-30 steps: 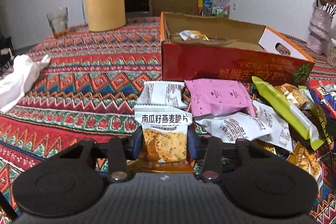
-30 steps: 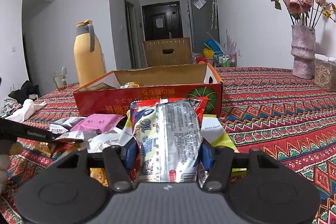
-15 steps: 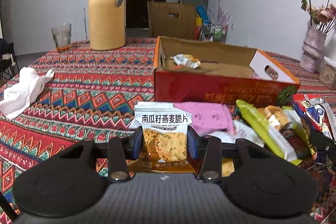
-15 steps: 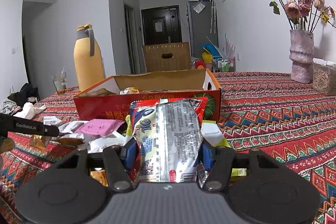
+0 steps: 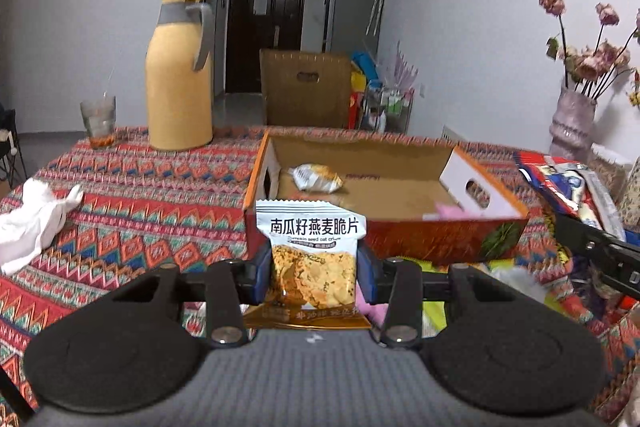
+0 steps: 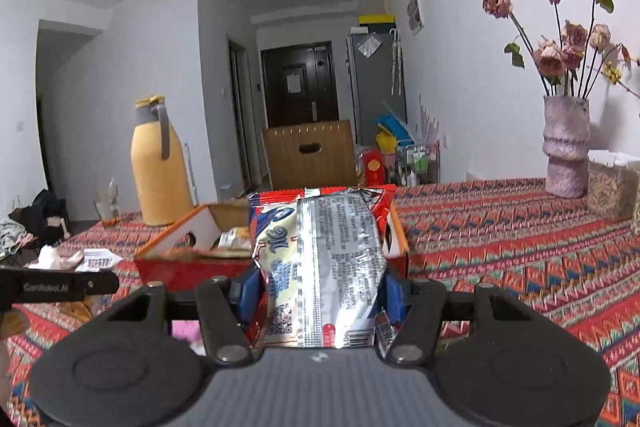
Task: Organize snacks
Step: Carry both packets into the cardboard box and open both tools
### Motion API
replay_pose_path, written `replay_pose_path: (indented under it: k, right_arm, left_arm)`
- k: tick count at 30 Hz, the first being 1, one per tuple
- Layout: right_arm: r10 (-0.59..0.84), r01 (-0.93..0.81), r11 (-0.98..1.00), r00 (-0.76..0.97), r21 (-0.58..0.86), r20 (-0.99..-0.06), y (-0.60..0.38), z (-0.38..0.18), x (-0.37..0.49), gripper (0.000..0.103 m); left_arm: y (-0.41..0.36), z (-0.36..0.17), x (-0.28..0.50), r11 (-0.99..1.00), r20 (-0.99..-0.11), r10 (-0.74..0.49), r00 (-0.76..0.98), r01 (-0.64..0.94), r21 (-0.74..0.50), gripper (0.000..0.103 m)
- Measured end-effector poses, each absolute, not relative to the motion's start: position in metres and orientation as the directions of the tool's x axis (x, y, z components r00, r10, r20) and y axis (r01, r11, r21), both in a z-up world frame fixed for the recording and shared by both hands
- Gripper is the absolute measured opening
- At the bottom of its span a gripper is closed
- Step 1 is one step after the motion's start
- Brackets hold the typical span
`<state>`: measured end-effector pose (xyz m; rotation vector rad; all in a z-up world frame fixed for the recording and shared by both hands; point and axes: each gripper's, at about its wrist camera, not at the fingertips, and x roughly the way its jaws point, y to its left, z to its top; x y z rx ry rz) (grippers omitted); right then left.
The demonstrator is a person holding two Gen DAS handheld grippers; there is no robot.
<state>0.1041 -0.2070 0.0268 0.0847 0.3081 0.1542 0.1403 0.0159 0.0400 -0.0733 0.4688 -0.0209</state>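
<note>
Woven cloth in red, orange and teal zigzag bands covers the whole table (image 5: 132,187), its pattern soft and matte. On it sits an open red cardboard box (image 5: 400,239), long and shallow, with plain brown inner walls, white end flaps with oval hand-holes and a printed glossy front; motion blurs its near edge. One small crinkled snack packet (image 5: 316,178) lies on the box floor near the left end. Behind stands a tall, smooth mustard-yellow thermos jug (image 5: 179,75) with a grey collar and handle, and a clear glass (image 5: 99,121) to its left. A rough, lumpy pinkish vase (image 6: 566,147) holds dried roses at the far right. A crumpled white cloth (image 5: 36,223) lies at the left edge.

The right gripper (image 6: 320,295) clamps a shiny red-and-silver foil snack bag (image 6: 324,259) upright between its blue pads; the bag hides much of the box. The left gripper (image 5: 314,273) pinches a pale crisp packet (image 5: 314,255) printed with Chinese characters and seeded oat crisps, held upright in front of the box's near wall. Loose wrappers (image 5: 520,279) beneath are blurred and mostly hidden by both tools.
</note>
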Motion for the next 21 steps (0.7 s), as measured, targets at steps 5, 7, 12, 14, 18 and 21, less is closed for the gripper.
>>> replay_pose_path:
  k: [5,7,12,14,18,21]
  right_arm:
    - [0.156,-0.131,0.986,0.949,0.107,-0.274,-0.207,0.039,0.122,0.058]
    - [0.155,-0.131,0.986,0.95,0.105,-0.27,-0.206,0.043,0.13,0.058]
    - [0.154,-0.132,0.987,0.949,0.095,-0.274,-0.202,0.051,0.153,0.058]
    - [0.152,-0.133,0.987,0.949,0.087,-0.277,-0.199,0.053,0.164,0.058]
    - [0.151,-0.131,0.988,0.945,0.087,-0.289,-0.194,0.056,0.187,0.058]
    - [0.144,-0.123,0.989,0.941,0.085,-0.306,-0.188,0.055,0.208,0.058]
  left_arm:
    - [0.005,0.055,0.148,0.997,-0.398,-0.035,0.917,0.006,-0.073,0.042]
    - [0.002,0.06,0.153,0.997,-0.384,-0.036,0.923,0.007,-0.077,0.042]
    - [-0.004,0.07,0.171,0.997,-0.356,-0.031,0.934,0.004,-0.078,0.042]
    - [-0.006,0.073,0.181,0.997,-0.351,-0.024,0.936,-0.003,-0.077,0.042]
    - [-0.011,0.077,0.202,0.997,-0.337,-0.01,0.942,-0.015,-0.071,0.042]
    - [-0.014,0.076,0.22,0.998,-0.326,-0.004,0.945,-0.017,-0.063,0.042]
